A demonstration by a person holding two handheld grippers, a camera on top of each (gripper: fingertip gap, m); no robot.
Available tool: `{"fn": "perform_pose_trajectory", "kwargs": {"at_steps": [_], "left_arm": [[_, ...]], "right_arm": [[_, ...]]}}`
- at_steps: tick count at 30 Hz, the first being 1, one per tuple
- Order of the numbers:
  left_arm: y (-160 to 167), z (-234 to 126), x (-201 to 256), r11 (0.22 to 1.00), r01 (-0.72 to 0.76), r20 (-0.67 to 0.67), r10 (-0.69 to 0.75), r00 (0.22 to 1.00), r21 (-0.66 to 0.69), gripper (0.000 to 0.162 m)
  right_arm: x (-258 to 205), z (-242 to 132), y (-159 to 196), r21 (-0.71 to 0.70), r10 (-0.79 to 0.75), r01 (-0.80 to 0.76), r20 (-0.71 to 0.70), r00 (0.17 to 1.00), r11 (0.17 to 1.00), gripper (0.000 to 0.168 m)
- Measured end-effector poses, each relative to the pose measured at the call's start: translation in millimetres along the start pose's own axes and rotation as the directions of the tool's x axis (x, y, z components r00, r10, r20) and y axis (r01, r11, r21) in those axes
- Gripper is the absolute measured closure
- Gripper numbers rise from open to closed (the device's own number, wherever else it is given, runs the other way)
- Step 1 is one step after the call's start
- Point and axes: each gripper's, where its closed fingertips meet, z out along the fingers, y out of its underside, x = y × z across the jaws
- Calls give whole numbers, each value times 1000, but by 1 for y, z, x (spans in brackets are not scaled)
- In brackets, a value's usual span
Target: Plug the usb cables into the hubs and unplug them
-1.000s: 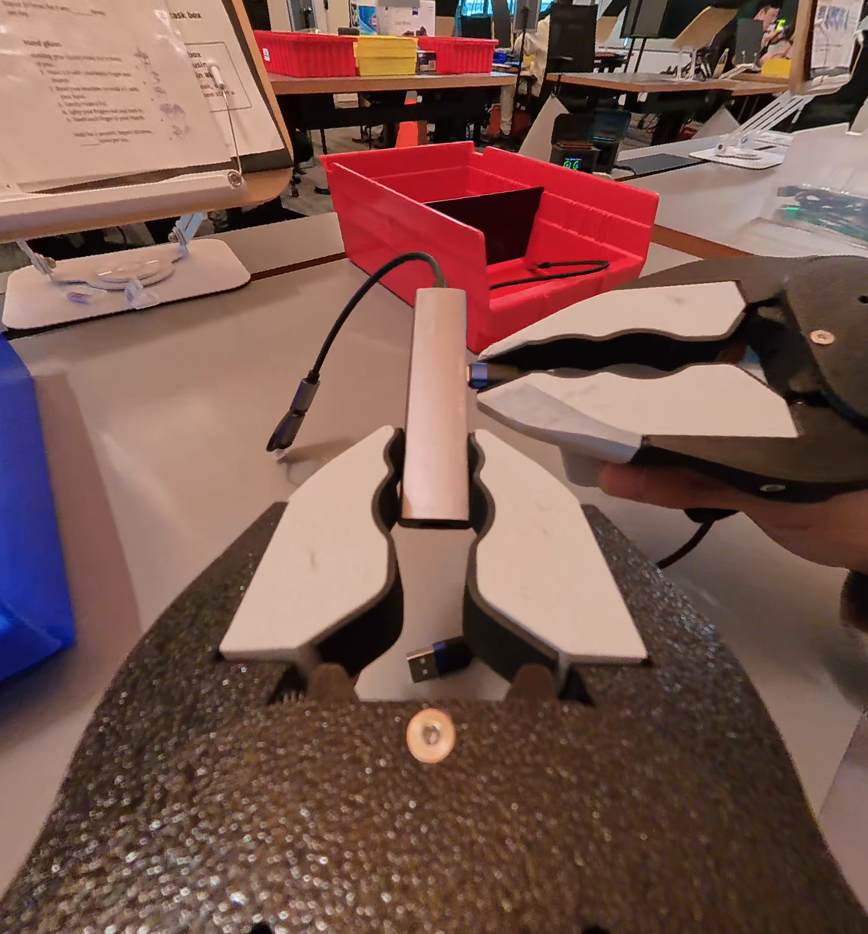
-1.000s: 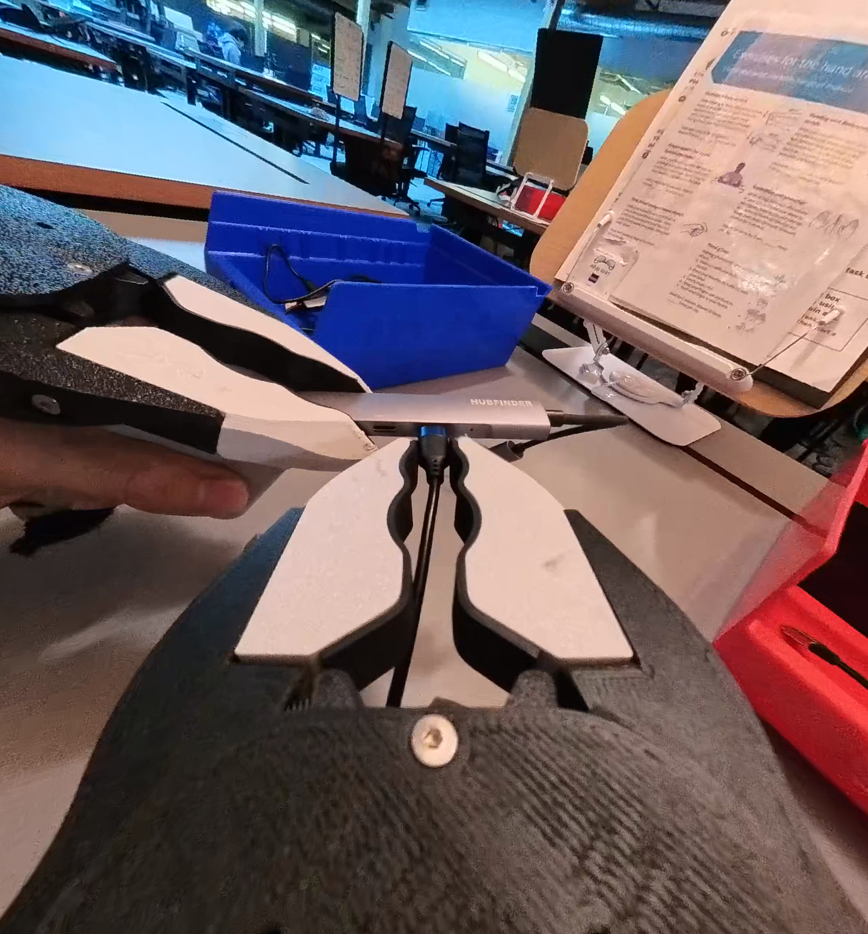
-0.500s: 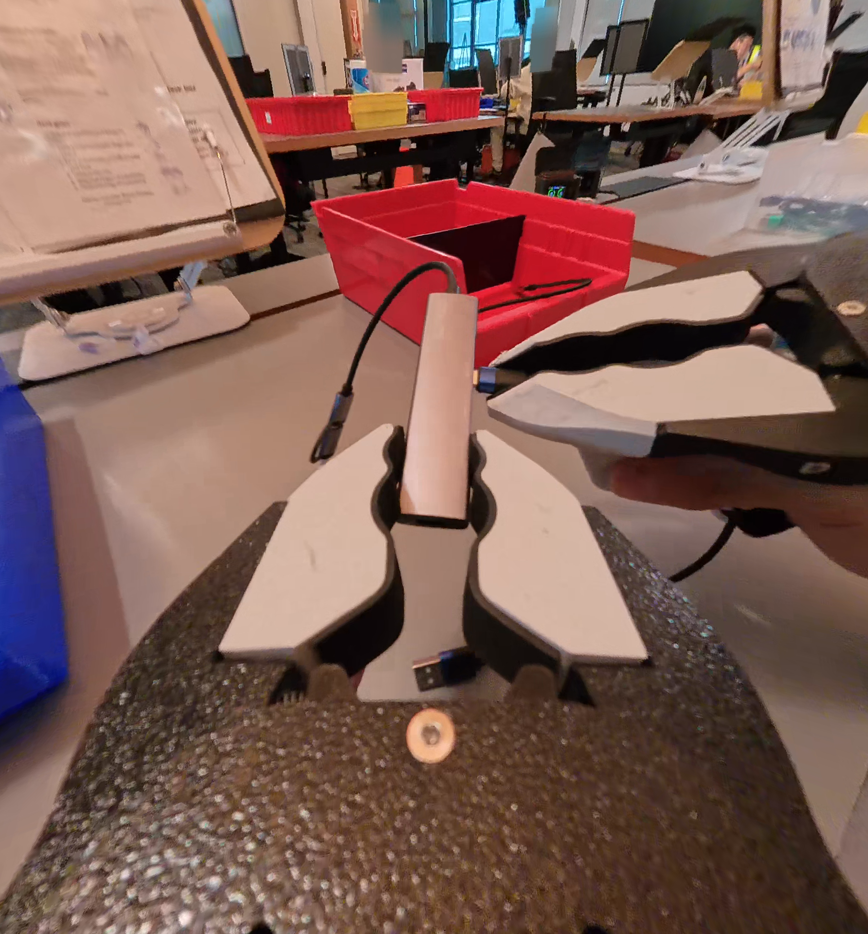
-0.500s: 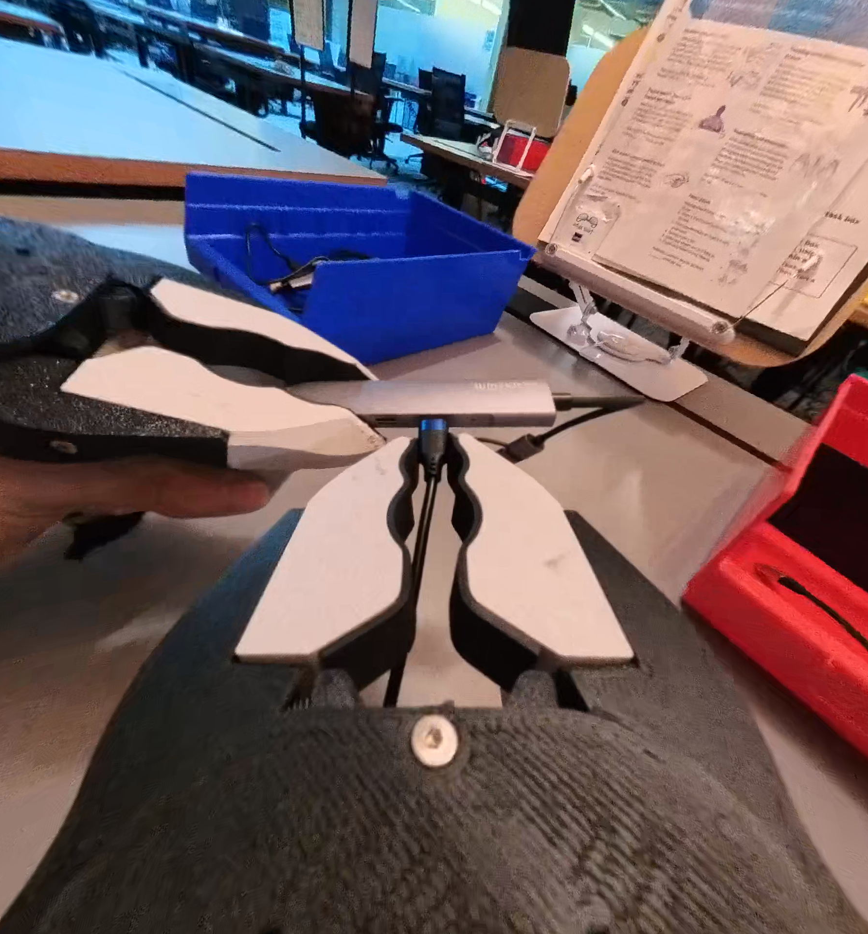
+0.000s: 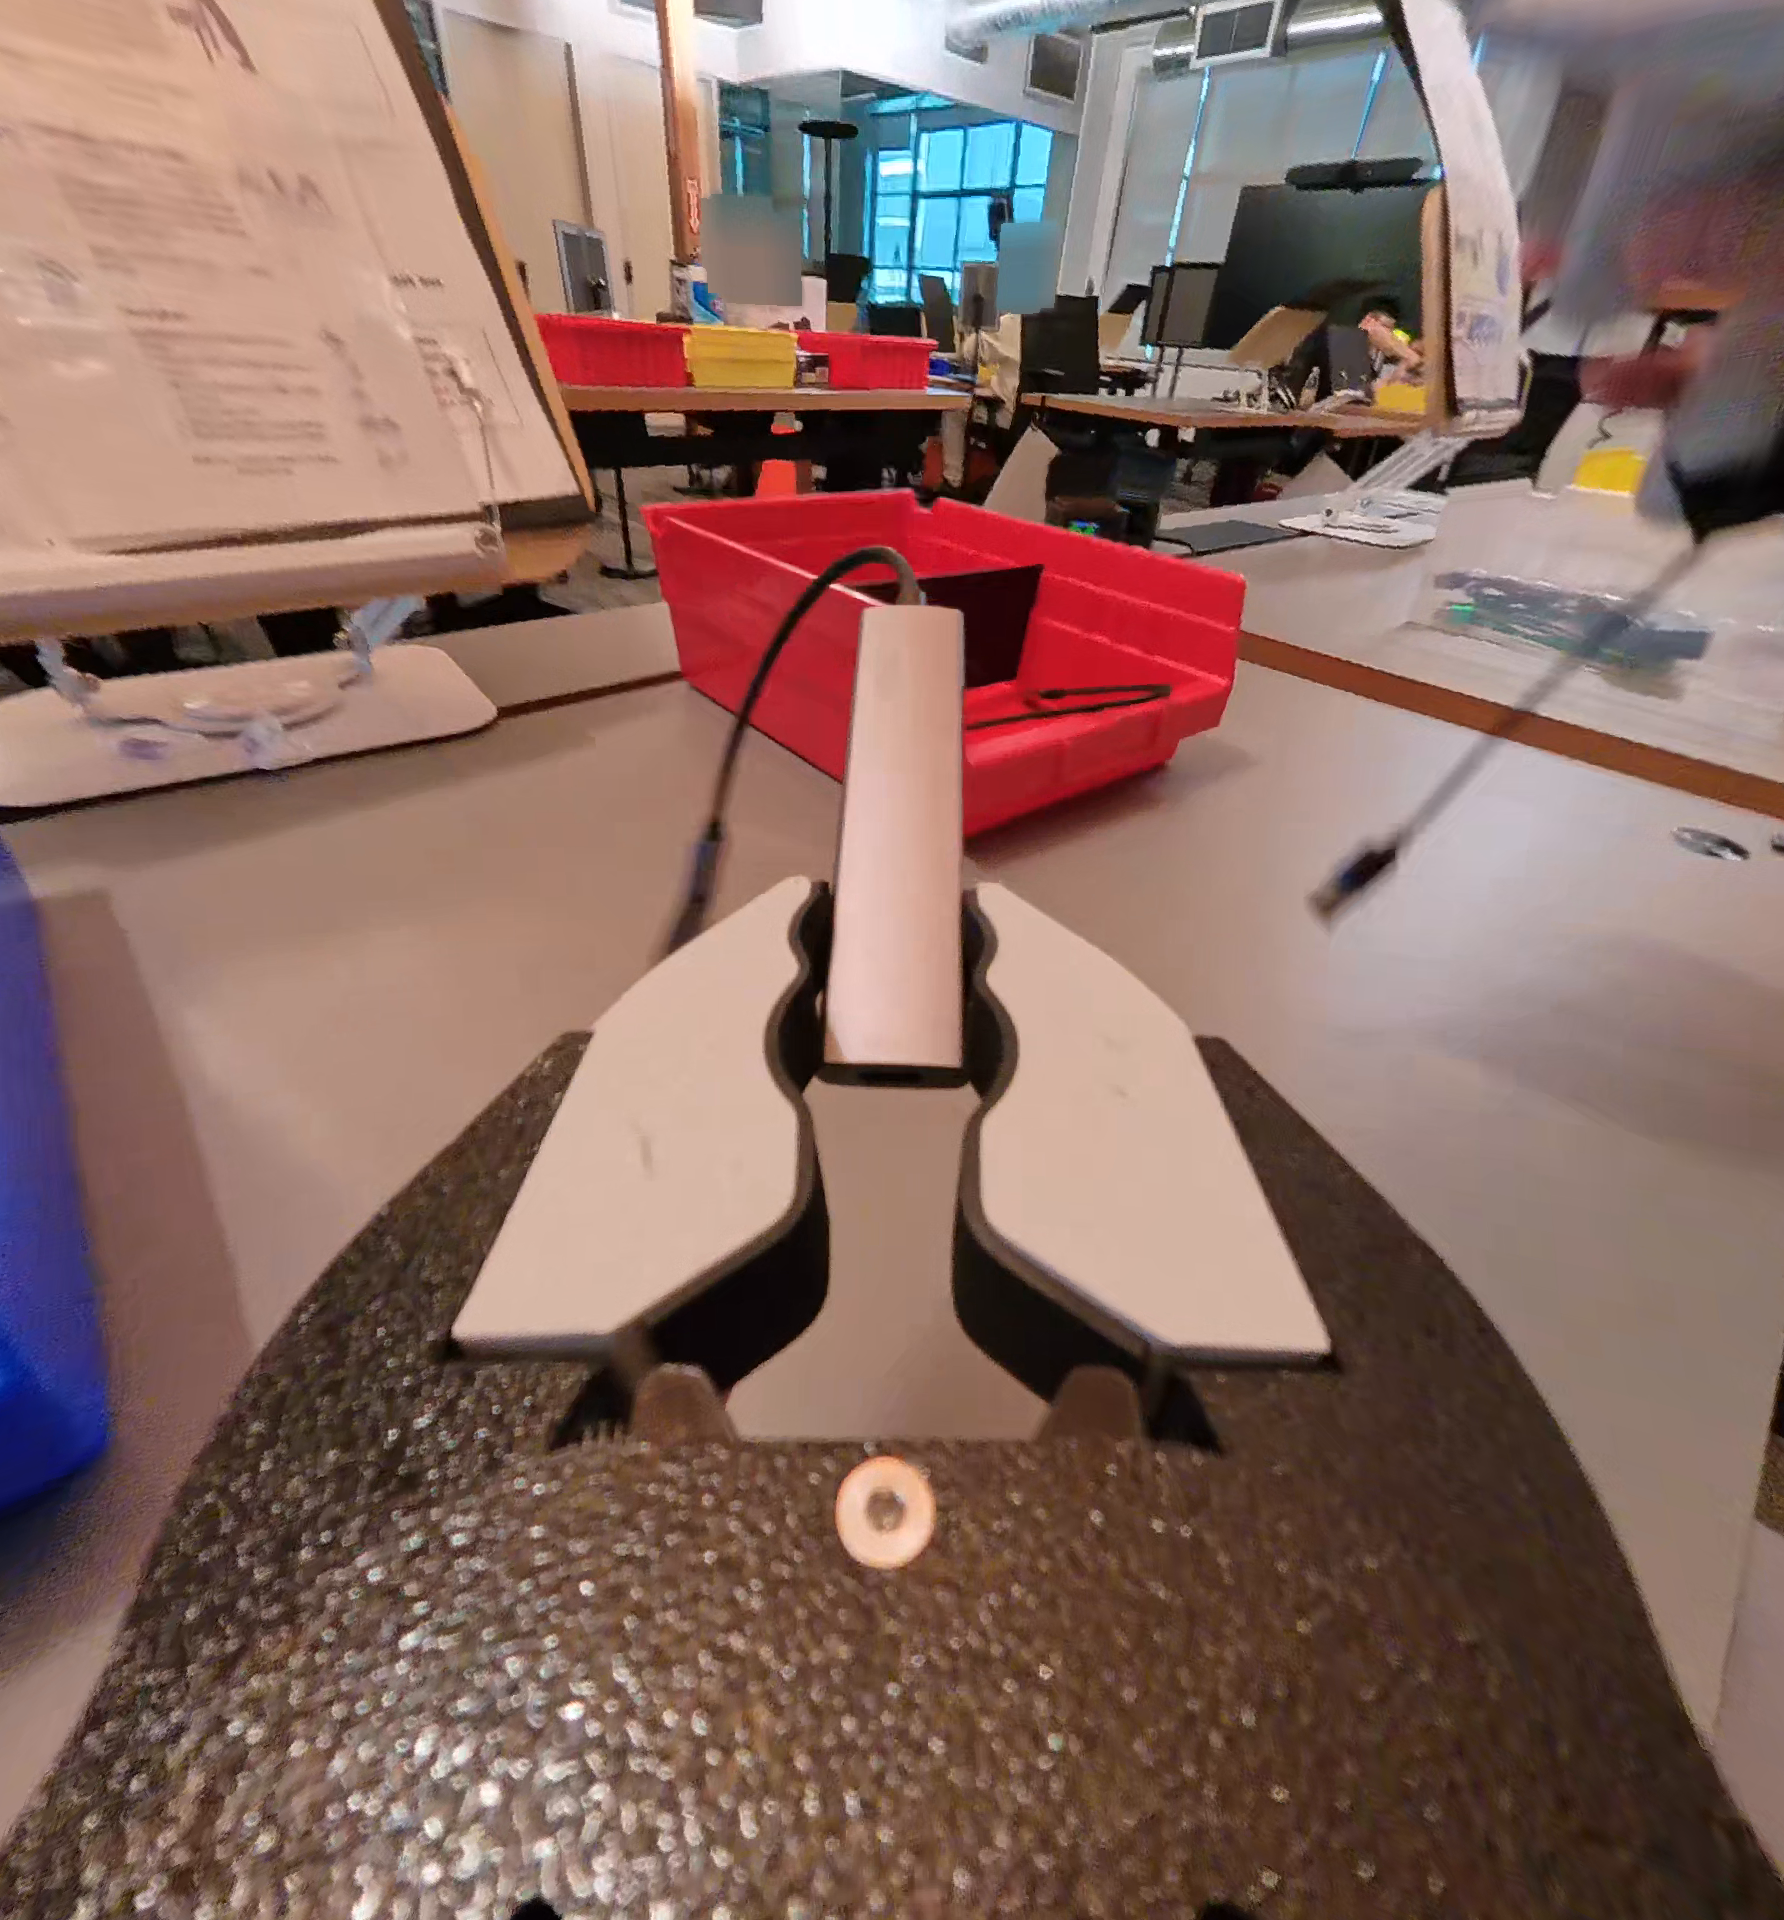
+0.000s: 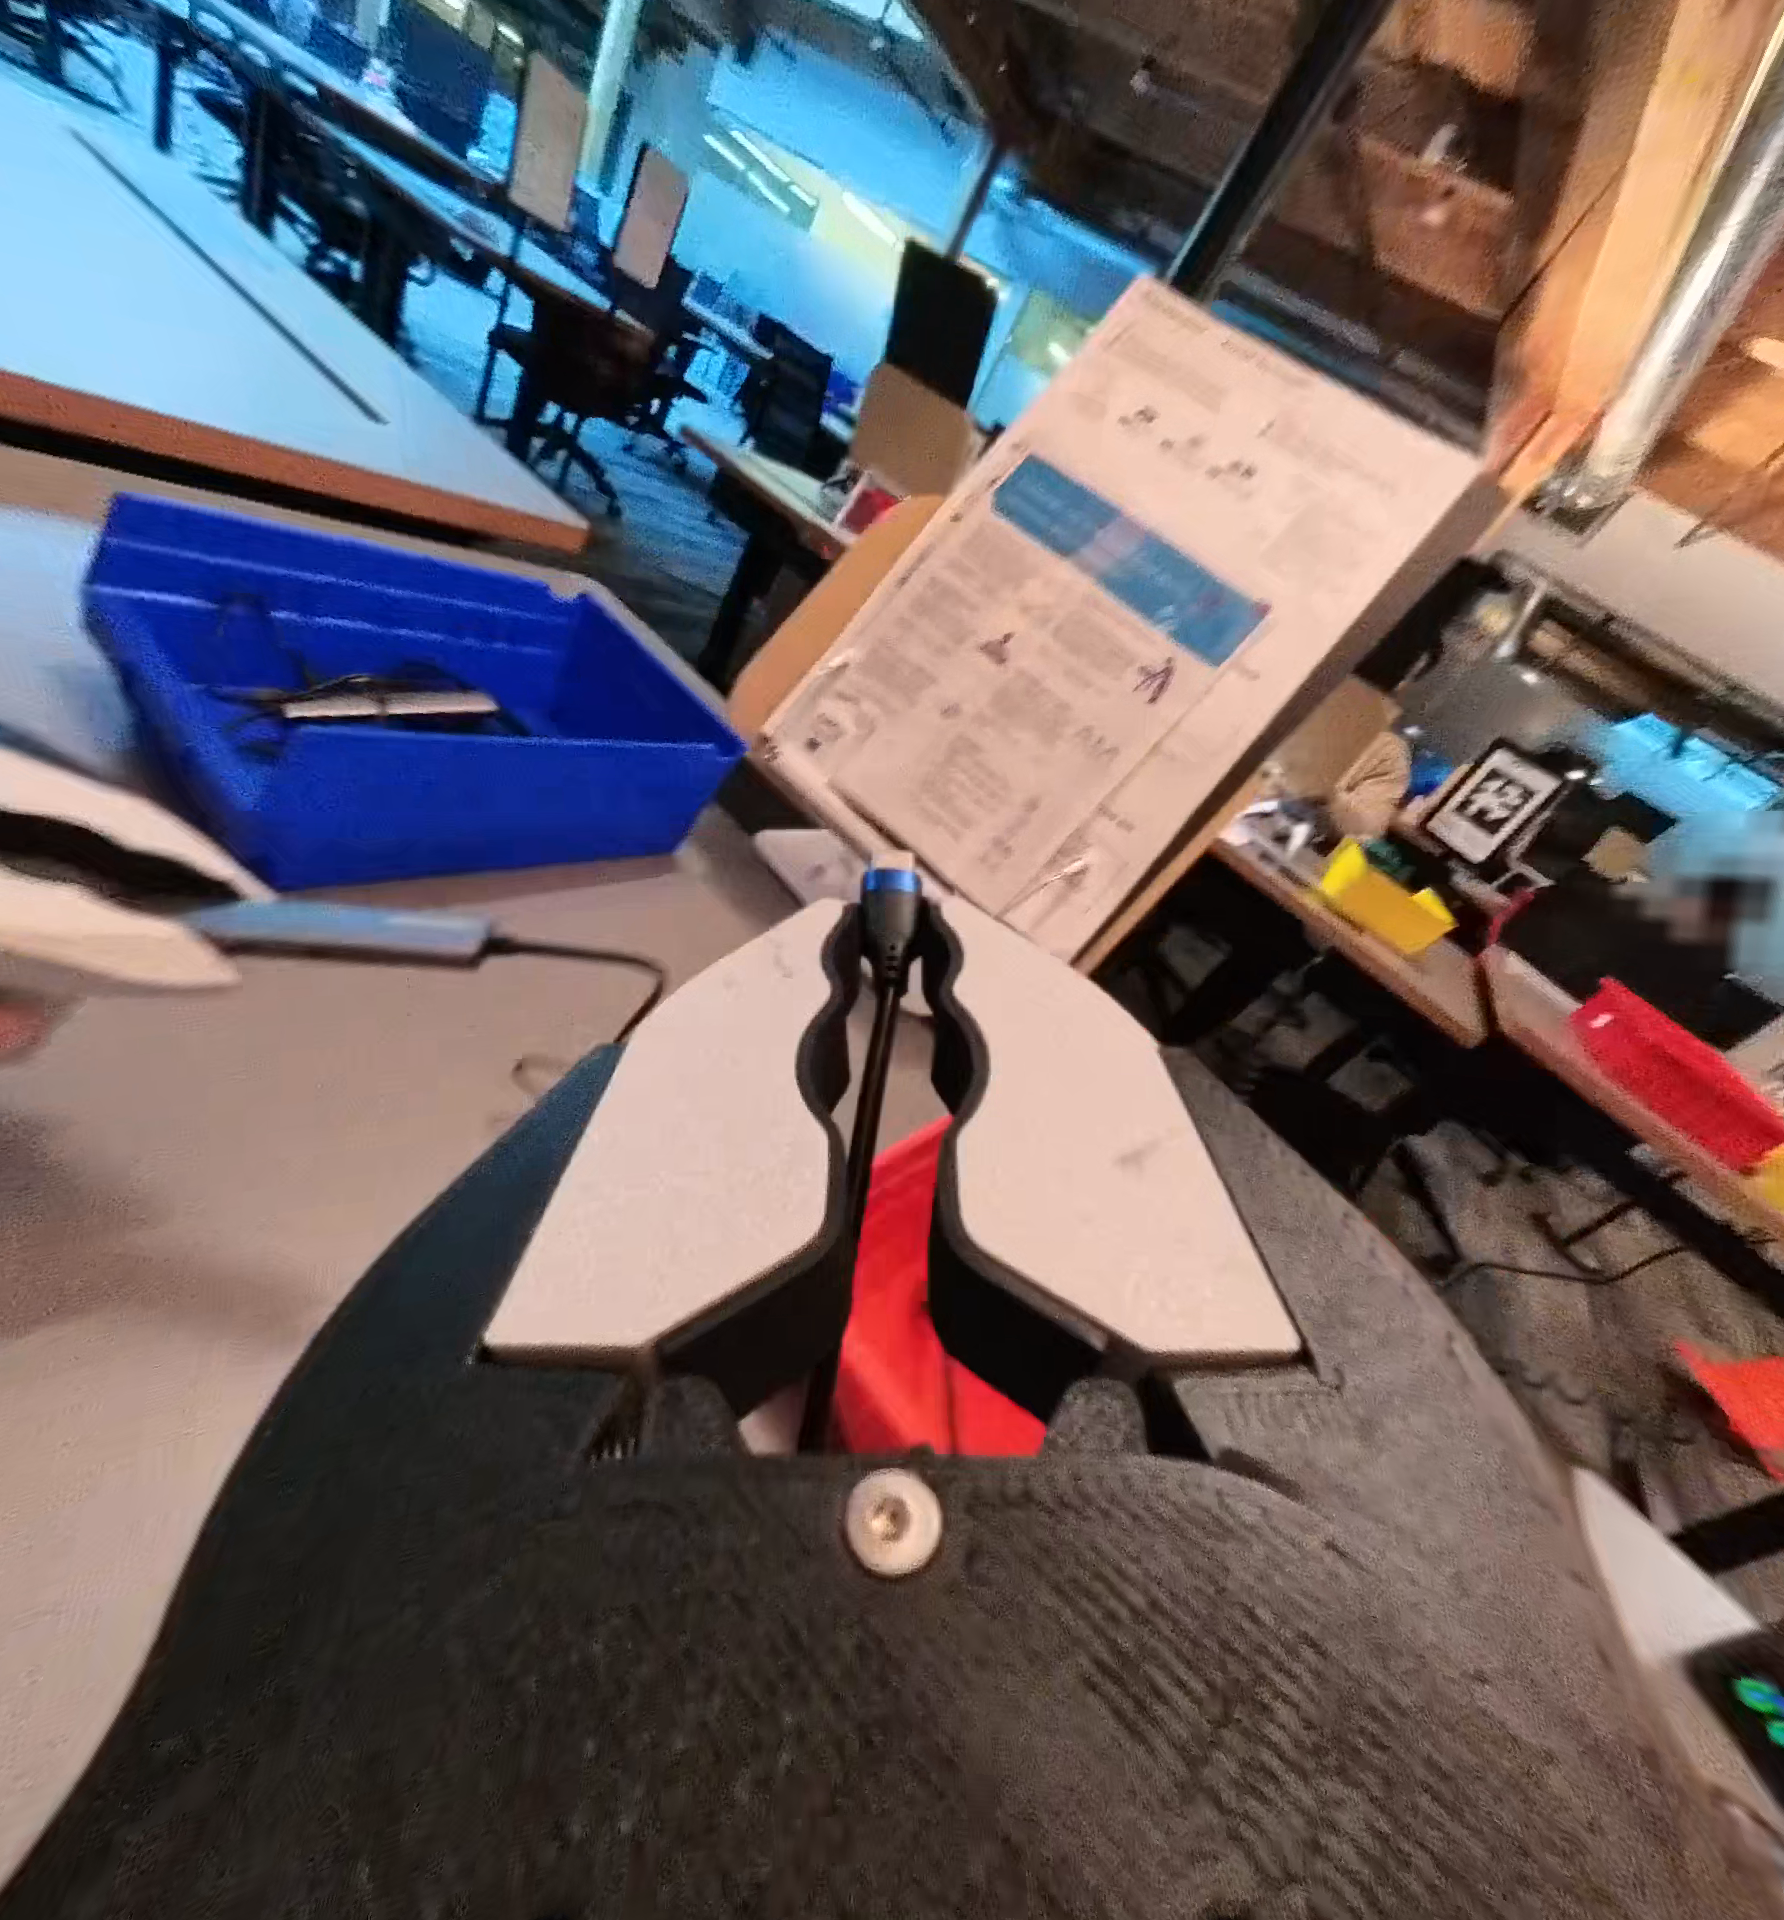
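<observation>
My left gripper (image 5: 893, 914) is shut on a silver USB hub (image 5: 903, 800) and holds it above the grey table, pointing away from me; its black pigtail cable (image 5: 763, 686) arcs down to the left. The hub also shows in the right wrist view (image 6: 348, 925), with the left gripper's fingers (image 6: 67, 935) on it. My right gripper (image 6: 888, 925) is shut on a black USB cable's plug (image 6: 888, 904), which has a blue ring and stands free of the hub, raised high to the right. In the left wrist view the cable's other end (image 5: 1355, 868) dangles, blurred.
A red bin (image 5: 1096, 727) with a cable and a black divider stands beyond the hub. A blue bin (image 6: 431, 790) holding another hub and cables stands at the left. A document stand (image 5: 223, 707) with papers is at the back left. Other tables stand behind. About 20 cm separates my left fingertips from my right.
The right gripper has pulled the plug out of the hub's side and swung up and away to the right. The left gripper still holds the hub, a little higher.
</observation>
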Motion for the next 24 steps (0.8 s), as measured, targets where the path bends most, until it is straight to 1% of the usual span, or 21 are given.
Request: {"fn": "perform_pose_trajectory", "kwargs": {"at_steps": [3,5,7,9,11,13,16,18,19,20,21,22,23,24], "left_arm": [[4,2,3,1000,17,-25,-17,1000,1,139],[4,3,3,1000,12,-28,-13,1000,-8,139],[3,2,2,1000,5,-27,-5,1000,-4,139],[3,2,1,1000,10,-31,-10,999,-4,139],[3,1,-1,1000,11,-30,-11,999,-4,139],[3,0,-3,1000,14,-28,-14,1000,-4,139],[3,0,-4,1000,25,-35,-25,999,-1,139],[2,0,-4,1000,29,-38,-29,999,1,139],[2,1,-4,1000,29,-39,-29,999,-1,139],[3,2,-4,1000,27,-38,-27,999,-4,139],[3,2,-4,1000,25,-38,-25,999,-5,139],[3,3,-3,1000,26,-42,-26,999,-7,139],[3,4,-3,1000,28,-44,-28,999,-9,139],[4,5,-2,1000,27,-45,-28,999,-10,139]], "right_arm": [[64,9,-21,84,-72,82,-122,990,993,157],[99,16,-23,101,-76,98,-197,977,990,157],[124,27,-13,104,-86,114,-247,965,988,156],[138,40,10,89,-61,88,-267,962,992,157],[135,55,39,52,-19,32,-239,971,998,157],[123,68,64,5,-34,36,-203,979,999,158],[110,80,91,-40,-32,25,-167,985,999,157],[106,88,107,-82,-64,51,-158,985,995,157],[102,91,117,-133,-105,88,-126,986,987,157],[96,96,131,-202,-157,139,-77,985,970,157],[89,99,146,-281,-208,197,-10,978,939,157],[81,100,166,-372,-227,239,77,971,897,156],[73,99,188,-471,-199,252,160,967,845,156],[66,94,209,-571,-137,243,222,965,784,146]]}}
